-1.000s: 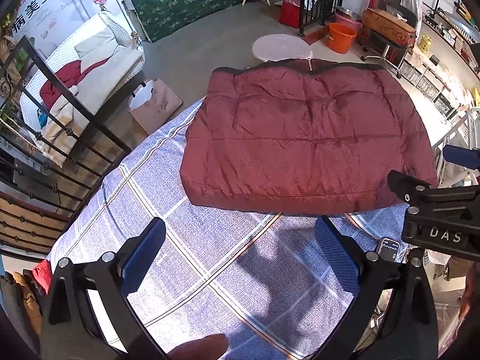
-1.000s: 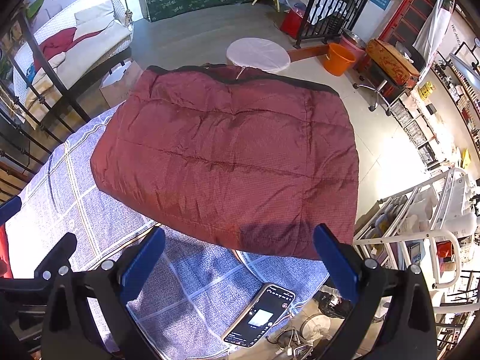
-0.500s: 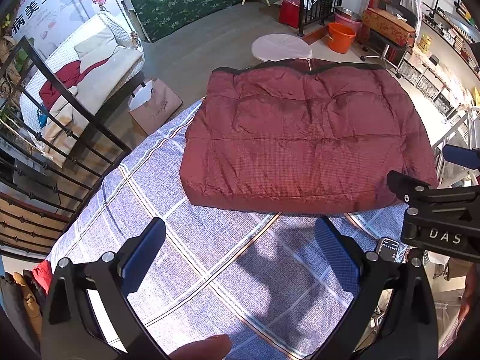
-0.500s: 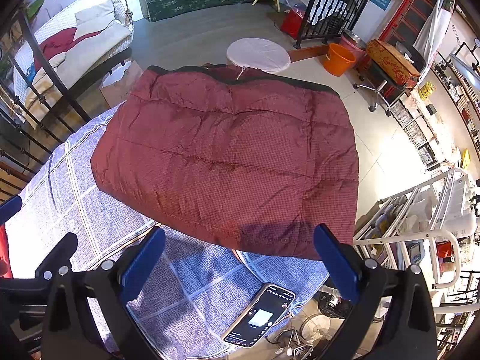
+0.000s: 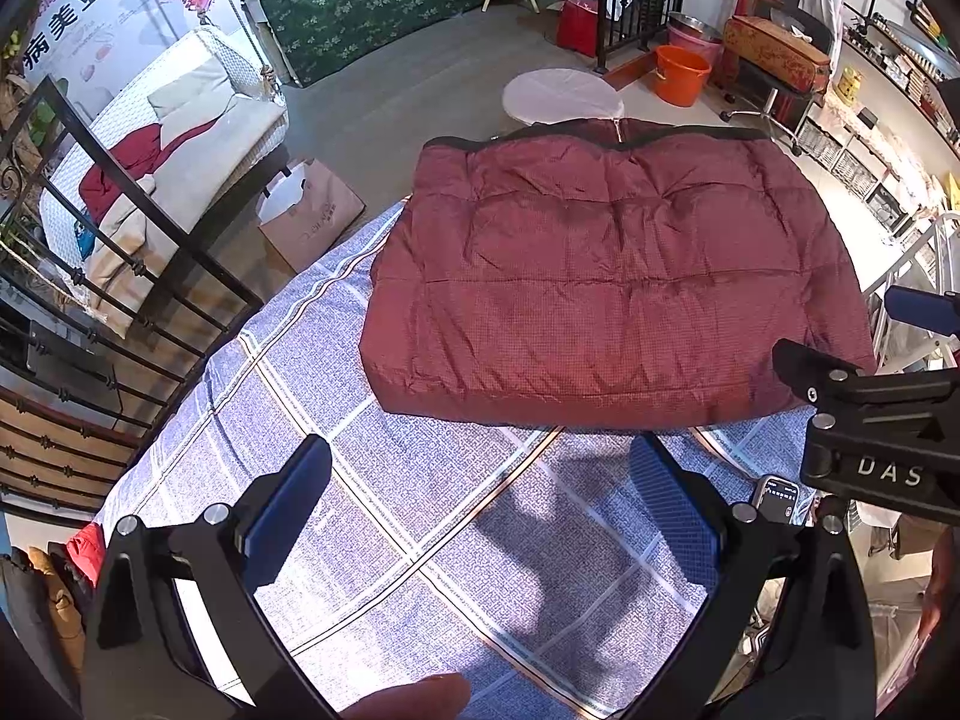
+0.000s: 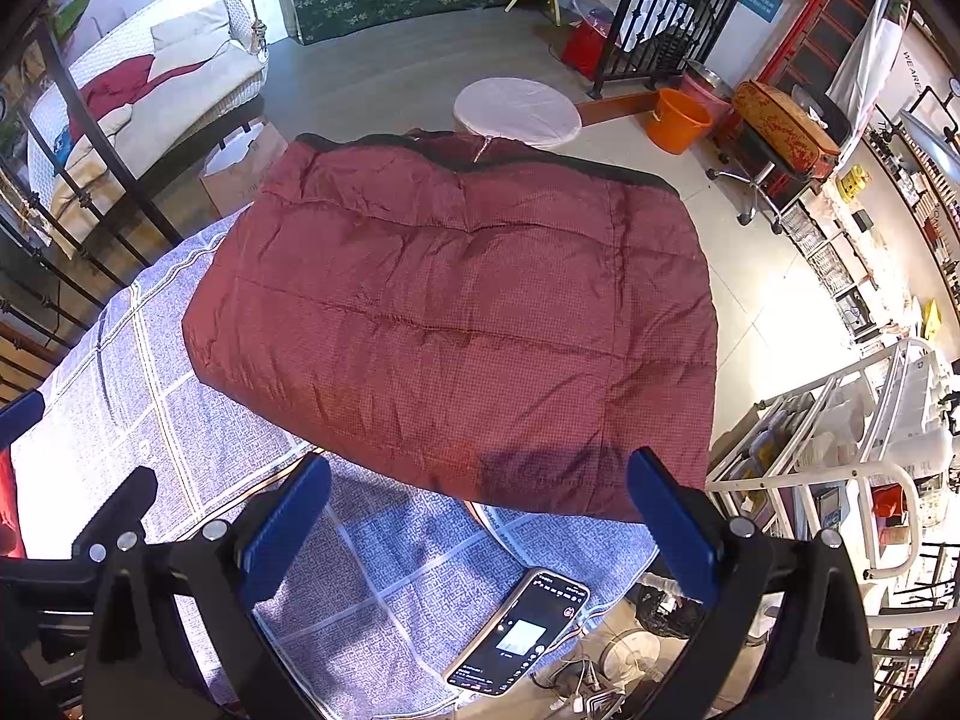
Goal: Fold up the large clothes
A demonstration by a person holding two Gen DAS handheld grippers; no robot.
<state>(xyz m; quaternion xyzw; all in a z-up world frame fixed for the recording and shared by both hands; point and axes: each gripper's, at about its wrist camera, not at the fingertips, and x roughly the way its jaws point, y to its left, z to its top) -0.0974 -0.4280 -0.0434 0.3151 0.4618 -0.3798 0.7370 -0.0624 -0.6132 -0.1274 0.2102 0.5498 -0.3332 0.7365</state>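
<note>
Folded maroon coat [image 5: 606, 276] is lying on the checked cloth [image 5: 420, 516], just beyond the left gripper [image 5: 480, 504] and right gripper [image 6: 480, 516], both gaping empty.

1. The quilted garment [image 5: 606, 288] was maroon with a fine check and a dark edge.
2. The table cloth [image 5: 420, 516] was blue-white, crossed by pale and orange lines.
3. Gripper pads [image 6: 282, 531] were blue on black frames.
4. The bucket [image 6: 681, 120] was orange.
</note>
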